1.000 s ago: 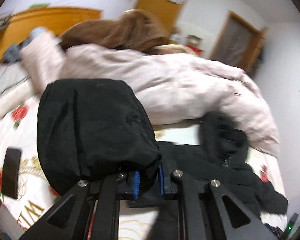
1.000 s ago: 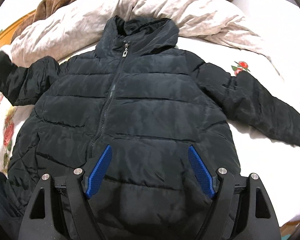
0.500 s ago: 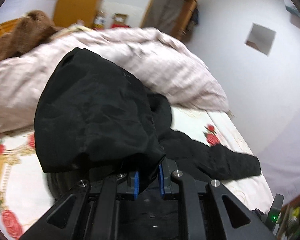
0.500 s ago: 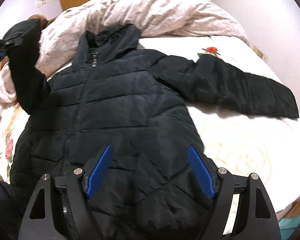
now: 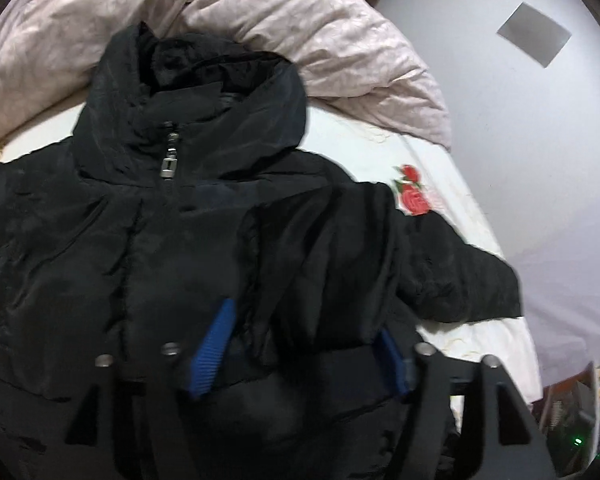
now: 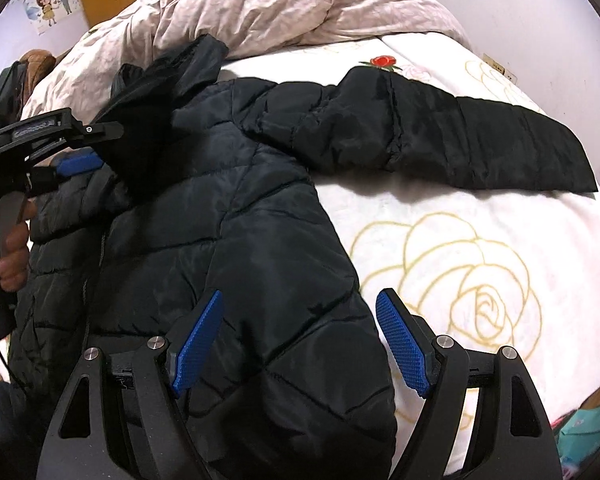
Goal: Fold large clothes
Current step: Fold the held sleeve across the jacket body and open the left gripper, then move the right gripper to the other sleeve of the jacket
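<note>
Black quilted puffer jacket (image 6: 236, 240) flat on white rose-print bed sheet (image 6: 480, 248), frame centre. Left tongs (image 5: 300, 344) just opened, folded sleeve (image 5: 324, 264) loose between pads. Right tongs (image 6: 300, 344) wide, empty. Risk: puffy sleeve springs back, unfolds; far sleeve (image 6: 480, 148) unfolded.

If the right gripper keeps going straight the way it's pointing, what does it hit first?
Most likely the black puffer jacket: its quilted lower right side lies between the open fingers of the right gripper. Depth is hard to judge.
</note>
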{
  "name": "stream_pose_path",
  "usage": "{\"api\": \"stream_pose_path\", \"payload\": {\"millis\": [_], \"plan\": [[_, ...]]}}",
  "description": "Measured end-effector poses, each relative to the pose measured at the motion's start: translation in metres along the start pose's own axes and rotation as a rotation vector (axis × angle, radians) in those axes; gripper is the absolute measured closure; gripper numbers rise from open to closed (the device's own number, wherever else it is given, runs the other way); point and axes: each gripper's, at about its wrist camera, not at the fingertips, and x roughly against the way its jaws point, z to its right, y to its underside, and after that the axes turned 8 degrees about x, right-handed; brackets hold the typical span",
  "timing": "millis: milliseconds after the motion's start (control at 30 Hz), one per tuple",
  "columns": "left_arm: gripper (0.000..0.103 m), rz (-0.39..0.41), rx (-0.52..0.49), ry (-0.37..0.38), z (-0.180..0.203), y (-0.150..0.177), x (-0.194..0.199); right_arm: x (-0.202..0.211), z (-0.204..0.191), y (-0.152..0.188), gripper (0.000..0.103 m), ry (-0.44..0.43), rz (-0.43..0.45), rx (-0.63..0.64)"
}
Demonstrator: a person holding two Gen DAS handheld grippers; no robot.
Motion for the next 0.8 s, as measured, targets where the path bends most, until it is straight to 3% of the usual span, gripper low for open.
{"api": "stream_pose_path", "payload": {"millis": [67,200,267,333,433,467,500,533,567,700,800], "plan": [[0.02,0.02,-0.015,0.043,0.009,-0.001,0.01,0.001,0.0,-0.004,0.025,0.0,0.013,0.001],[0.018,0.072,-0.053,0.107,0.02,-0.006,0.046,0.002,-0.007,-0.014,0.025,-0.01,0.036,-0.002],[0.016,0.11,-0.087,0.103,0.018,-0.009,0.067,0.003,-0.014,-0.022,0.025,-0.019,0.053,0.006],[0.016,0.159,-0.116,0.055,0.004,-0.015,0.084,0.0,-0.022,-0.03,0.025,-0.036,0.063,0.018],[0.017,0.206,-0.078,-0.104,-0.051,-0.032,0.093,-0.013,-0.041,-0.048,0.026,-0.069,0.078,0.061],[0.017,0.208,-0.05,-0.154,-0.07,-0.038,0.092,-0.021,-0.049,-0.056,0.029,-0.088,0.078,0.075],[0.019,0.209,-0.015,-0.213,-0.094,-0.044,0.092,-0.031,-0.056,-0.065,0.04,-0.104,0.067,0.085],[0.026,0.209,0.015,-0.258,-0.115,-0.048,0.091,-0.038,-0.059,-0.071,0.049,-0.113,0.06,0.092],[0.032,0.201,0.049,-0.304,-0.137,-0.053,0.089,-0.048,-0.066,-0.081,0.051,-0.124,0.058,0.107],[0.038,0.177,0.132,-0.411,-0.195,-0.06,0.074,-0.086,-0.081,-0.115,0.054,-0.13,0.064,0.135],[0.038,0.161,0.137,-0.424,-0.205,-0.057,0.055,-0.125,-0.079,-0.132,0.054,-0.102,0.004,0.115]]}}
